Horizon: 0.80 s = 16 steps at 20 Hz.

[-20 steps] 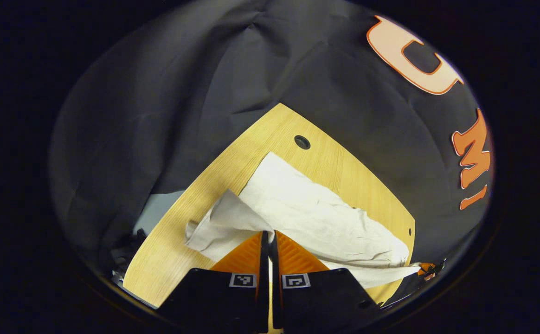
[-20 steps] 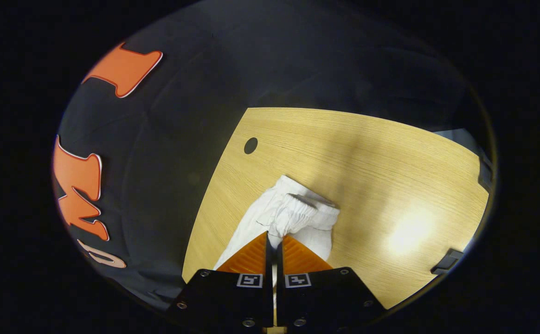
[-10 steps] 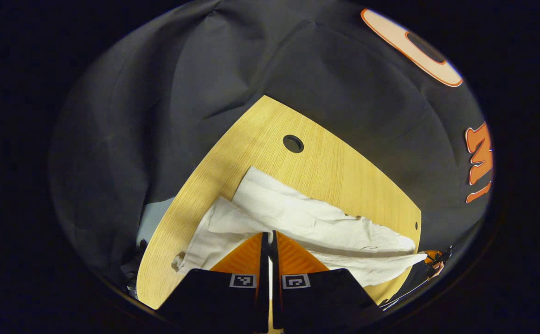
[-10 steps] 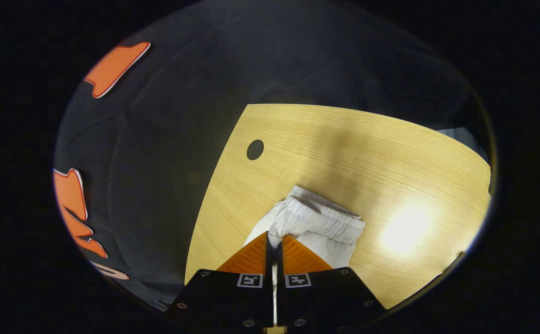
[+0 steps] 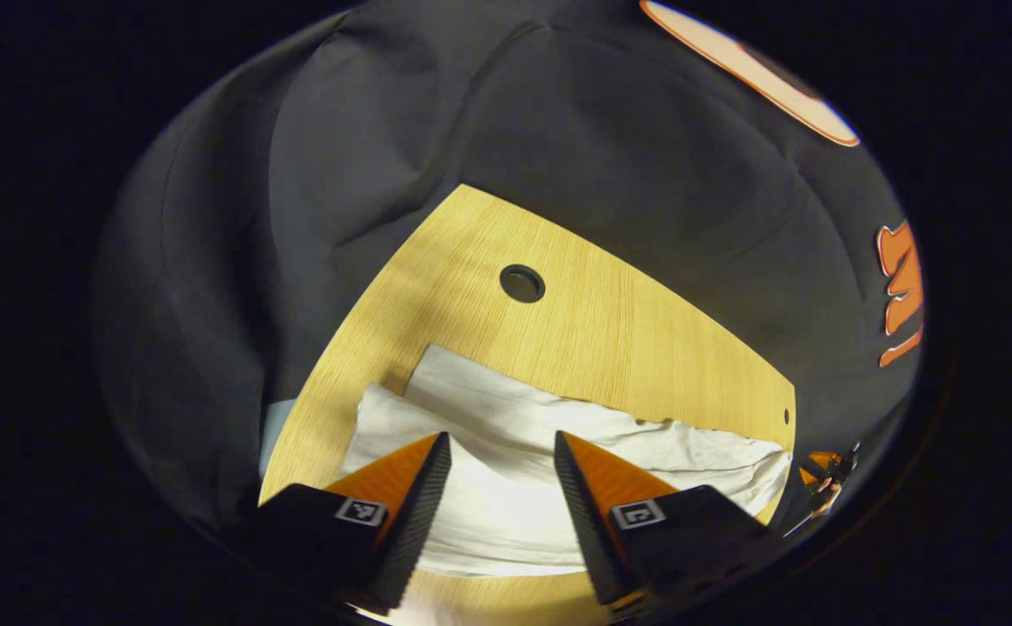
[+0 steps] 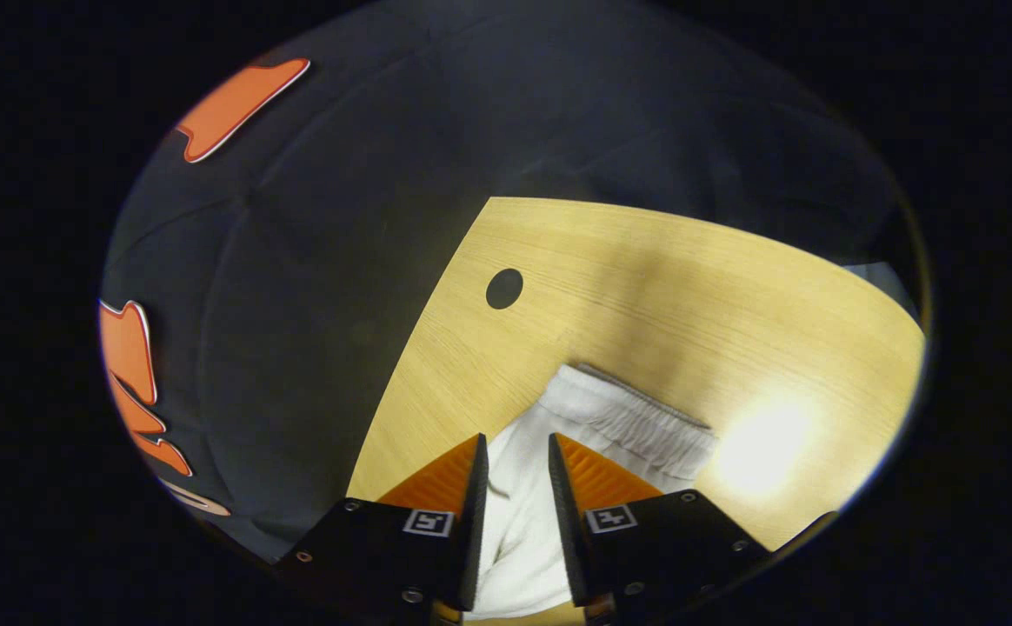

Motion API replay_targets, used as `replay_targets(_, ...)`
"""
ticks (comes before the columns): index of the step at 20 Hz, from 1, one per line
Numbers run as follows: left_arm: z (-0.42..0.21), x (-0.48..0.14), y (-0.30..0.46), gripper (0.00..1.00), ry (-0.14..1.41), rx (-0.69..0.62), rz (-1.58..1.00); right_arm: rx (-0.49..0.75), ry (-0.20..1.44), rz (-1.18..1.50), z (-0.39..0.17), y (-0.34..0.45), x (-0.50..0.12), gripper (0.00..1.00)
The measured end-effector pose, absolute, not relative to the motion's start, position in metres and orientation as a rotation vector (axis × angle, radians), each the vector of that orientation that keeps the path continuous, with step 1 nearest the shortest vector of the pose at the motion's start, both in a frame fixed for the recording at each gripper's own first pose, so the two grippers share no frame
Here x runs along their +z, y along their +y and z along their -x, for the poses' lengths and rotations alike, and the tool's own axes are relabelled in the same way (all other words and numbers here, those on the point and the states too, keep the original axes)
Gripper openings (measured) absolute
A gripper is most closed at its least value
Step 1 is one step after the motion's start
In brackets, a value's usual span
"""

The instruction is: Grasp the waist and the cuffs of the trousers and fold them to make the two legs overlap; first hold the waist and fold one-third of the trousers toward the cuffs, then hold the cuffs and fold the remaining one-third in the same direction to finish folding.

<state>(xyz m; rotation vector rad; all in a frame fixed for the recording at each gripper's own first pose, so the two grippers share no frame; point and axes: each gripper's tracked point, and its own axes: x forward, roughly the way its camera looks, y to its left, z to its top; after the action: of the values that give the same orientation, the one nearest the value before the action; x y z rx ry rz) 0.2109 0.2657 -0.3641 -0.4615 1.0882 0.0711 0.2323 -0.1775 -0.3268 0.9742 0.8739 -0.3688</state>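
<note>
Trousers (image 5: 558,435) lie flat on the tabletop (image 5: 610,339), legs overlapped; both tools, left (image 5: 499,452) and right (image 6: 516,452), stand open above them. Light, limp cloth: likely best pinched at the elastic waist (image 6: 636,413).

White trousers (image 5: 558,435) lying flat on a light wooden counter (image 5: 610,339)

In the left gripper view the trousers stretch as a long, creased white band across the near part of the counter, one leg laid over the other, with the upper layer's edge running along the length a little short of the lower one; the cuff end has a squared corner toward the left, and the far end narrows toward the right edge of the counter. In the right gripper view the gathered elastic waist (image 6: 636,417) shows as a ribbed strip lying flat on the wood, its edge toward the middle of the counter, with smooth white fabric running back from it
</note>
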Motion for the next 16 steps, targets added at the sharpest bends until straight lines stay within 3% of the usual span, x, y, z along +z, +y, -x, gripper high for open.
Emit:
replay_targets(2,-0.211,-0.354,0.270,0.99,1.068,0.083,0.429,-0.381,0.892,-0.930,-0.218,-0.188,-0.326,0.54)
replay_targets(7,-0.205,-0.329,0.265,1.00,1.025,0.086,0.398,-0.419,0.981,-0.818,-0.186,-0.203,-0.346,0.77)
replay_targets(8,-0.203,-0.324,0.263,0.99,1.018,0.081,0.393,-0.419,0.995,-0.816,-0.180,-0.204,-0.348,0.92)
replay_targets(9,-0.200,-0.316,0.259,0.99,1.012,0.079,0.384,-0.419,1.015,-0.819,-0.174,-0.202,-0.354,0.83)
replay_targets(16,-0.172,-0.288,0.220,1.00,1.000,0.023,0.371,-0.434,1.115,-0.808,-0.154,-0.197,-0.399,0.88)
